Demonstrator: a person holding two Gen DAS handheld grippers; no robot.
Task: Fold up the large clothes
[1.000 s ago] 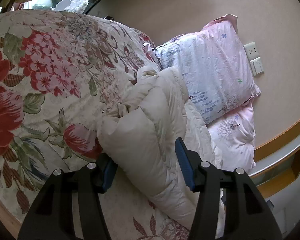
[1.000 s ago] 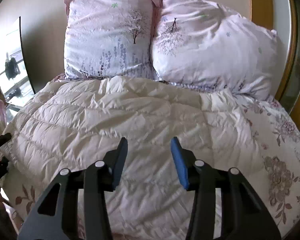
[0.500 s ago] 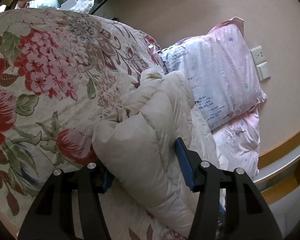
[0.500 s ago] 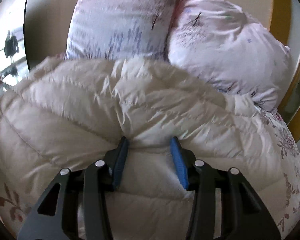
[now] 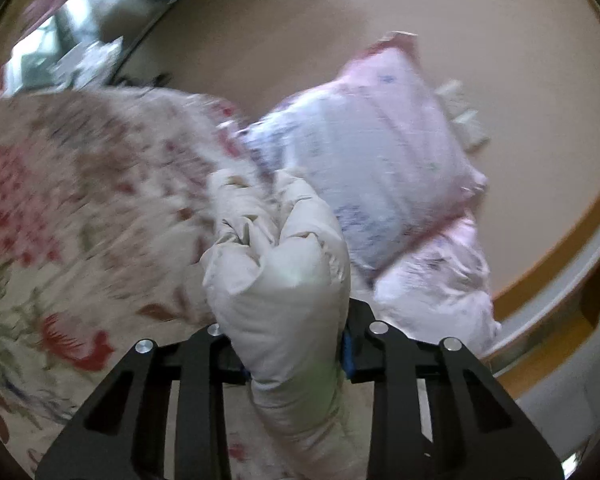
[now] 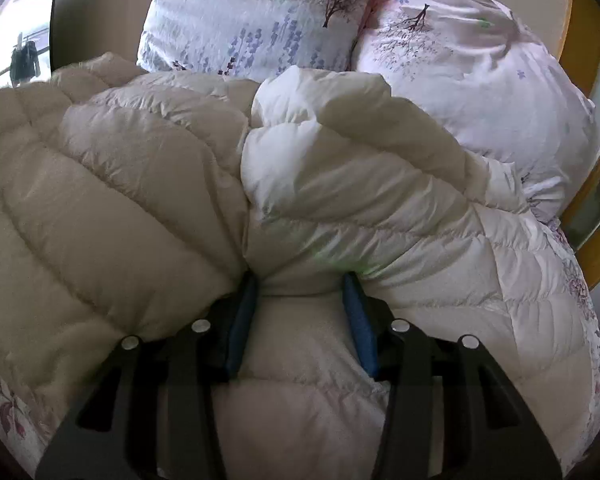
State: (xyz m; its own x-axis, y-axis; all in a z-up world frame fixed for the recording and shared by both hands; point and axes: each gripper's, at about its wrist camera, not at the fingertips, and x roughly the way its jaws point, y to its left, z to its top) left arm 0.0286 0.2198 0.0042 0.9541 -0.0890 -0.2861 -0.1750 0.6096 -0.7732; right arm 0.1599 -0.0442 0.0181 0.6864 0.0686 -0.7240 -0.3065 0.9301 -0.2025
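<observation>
A cream quilted down coat (image 6: 148, 200) lies spread over the bed. My right gripper (image 6: 300, 284) is shut on a thick fold of its padding, which bulges up between the blue pads (image 6: 356, 312). In the left wrist view my left gripper (image 5: 292, 348) is shut on a bunched end of the same coat (image 5: 284, 280), lifted off the bed. The view is blurred by motion.
A floral bedspread (image 5: 80, 208) covers the bed under the coat. Two pale pink printed pillows (image 6: 260, 16) (image 6: 480, 80) lean on the beige wall at the head. A wooden bed frame edge (image 5: 560, 248) runs on the right. A window (image 6: 16, 48) is at far left.
Both grippers have closed on the coat. The left one has gathered the coat's end into a tight bunch and is lifting it. The right one has pinched a fold that now stands higher.
</observation>
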